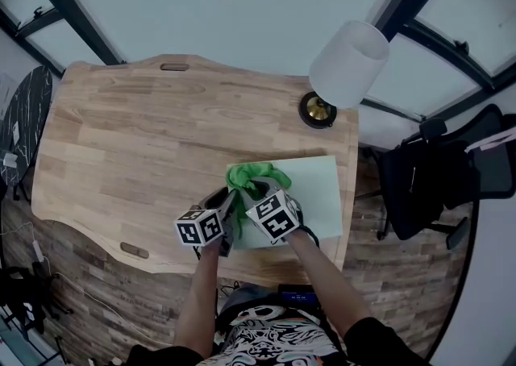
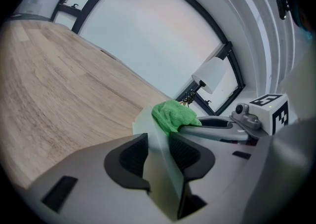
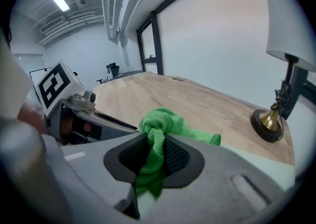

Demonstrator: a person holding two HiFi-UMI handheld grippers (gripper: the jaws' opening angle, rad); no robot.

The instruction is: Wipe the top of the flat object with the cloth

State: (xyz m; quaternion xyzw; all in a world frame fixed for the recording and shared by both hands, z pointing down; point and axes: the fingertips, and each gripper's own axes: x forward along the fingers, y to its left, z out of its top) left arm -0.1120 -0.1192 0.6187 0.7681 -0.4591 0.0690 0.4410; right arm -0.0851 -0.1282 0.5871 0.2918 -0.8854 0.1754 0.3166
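The left claw (image 2: 157, 155) is clamped on the near left edge of the pale green flat sheet (image 1: 318, 187), which lies at the wooden bench's (image 1: 145, 139) front right corner. The right claw (image 3: 157, 156) pinches the green cloth (image 3: 160, 127), bunched on the sheet's left part. Beyond them stands a white-shaded lamp (image 1: 347, 62).

Flat object (image 1: 318, 187): near-L corner hidden under L tool (image 1: 229, 201), R tool (image 1: 262, 189); lamp shade (image 3: 291, 16) cut off.

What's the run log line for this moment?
left gripper: shut on flat sheet edge | right gripper: shut on green cloth | green cloth on flat sheet
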